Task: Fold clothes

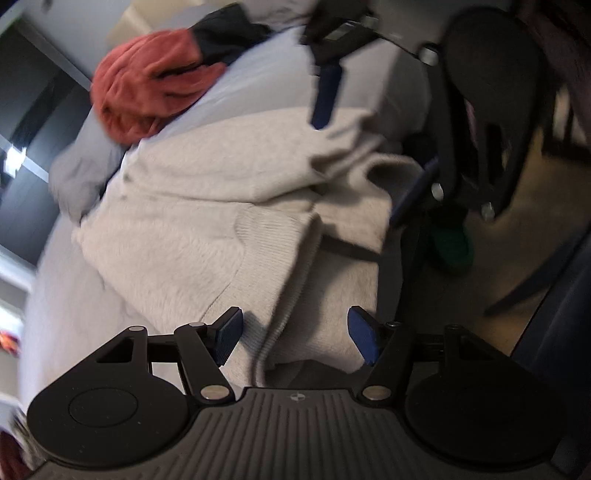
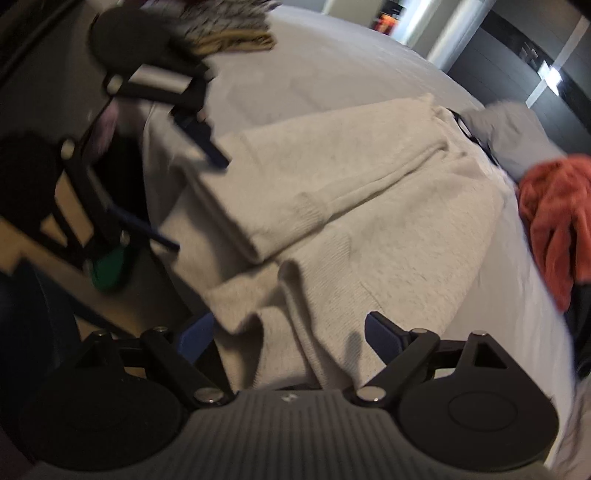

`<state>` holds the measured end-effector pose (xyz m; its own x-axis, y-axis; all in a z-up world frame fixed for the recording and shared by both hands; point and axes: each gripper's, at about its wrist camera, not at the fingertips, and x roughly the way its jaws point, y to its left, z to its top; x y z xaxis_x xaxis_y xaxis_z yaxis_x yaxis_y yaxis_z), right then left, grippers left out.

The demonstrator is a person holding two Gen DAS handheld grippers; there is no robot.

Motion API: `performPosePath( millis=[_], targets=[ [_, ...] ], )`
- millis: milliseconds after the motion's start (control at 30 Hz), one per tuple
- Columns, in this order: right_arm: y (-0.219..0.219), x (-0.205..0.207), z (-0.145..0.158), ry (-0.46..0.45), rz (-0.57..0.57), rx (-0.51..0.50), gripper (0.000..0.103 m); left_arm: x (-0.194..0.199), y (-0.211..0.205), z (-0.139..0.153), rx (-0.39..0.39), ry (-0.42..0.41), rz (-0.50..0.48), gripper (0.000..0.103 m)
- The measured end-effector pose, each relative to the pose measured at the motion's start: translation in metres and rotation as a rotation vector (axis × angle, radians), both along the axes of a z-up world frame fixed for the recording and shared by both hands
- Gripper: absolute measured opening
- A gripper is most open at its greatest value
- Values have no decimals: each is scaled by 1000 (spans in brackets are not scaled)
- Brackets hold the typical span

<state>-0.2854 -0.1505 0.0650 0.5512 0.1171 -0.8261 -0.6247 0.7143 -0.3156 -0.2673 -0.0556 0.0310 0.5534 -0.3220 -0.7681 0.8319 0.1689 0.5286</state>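
Observation:
A cream knit sweater [image 1: 207, 206] [image 2: 369, 206] lies partly folded on the grey bed [image 1: 266, 74] [image 2: 332, 66], near its edge. My left gripper [image 1: 295, 339] is open, its blue pads [image 1: 229, 339] standing either side of the sweater's ribbed edge without pinching it. My right gripper [image 2: 288, 338] is open too, over a rumpled corner of the same sweater. Each wrist view shows the other gripper at the bed's edge with spread fingers: the right gripper [image 1: 369, 144] and the left gripper [image 2: 173, 184]. Both views are blurred.
A red garment [image 1: 147, 85] [image 2: 554, 214] and a grey one [image 1: 74, 177] [image 2: 517, 136] lie beyond the sweater, with dark cloth [image 1: 229, 37] beside them. Patterned folded clothes [image 2: 229, 29] sit far off. Something green [image 1: 450, 243] [image 2: 109, 269] shows below the bed edge.

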Motion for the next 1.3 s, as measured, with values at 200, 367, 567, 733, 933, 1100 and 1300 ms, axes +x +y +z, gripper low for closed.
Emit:
performPosePath(
  millis=[200,367,567,733,933,1100,1300],
  targets=[
    [14,-14,-31,-45,156,-216,95,-9,2,-24,119,-112,-117,62],
    [13,-15,-41,-60,189,-266,95,-11,12,-37,198,-172,-190,62],
    [5,-13,-42,-74,205,-260,94,-7,20,-49,275,-250,-257,62],
    [-8,-7,-25,-129,142,-190,75,0,15,-50,254,-305,-263,62],
    [-15,-10,-30,-116,157,-206,75,0,15,-40,231,-309,-275,56],
    [-20,-17,-35,-113,180,-251,81,3,15,-19,152,-270,-237,43],
    [-10,-27,-33,-124,239,-258,83,20,11,17,3,-119,-125,27]
  ],
)
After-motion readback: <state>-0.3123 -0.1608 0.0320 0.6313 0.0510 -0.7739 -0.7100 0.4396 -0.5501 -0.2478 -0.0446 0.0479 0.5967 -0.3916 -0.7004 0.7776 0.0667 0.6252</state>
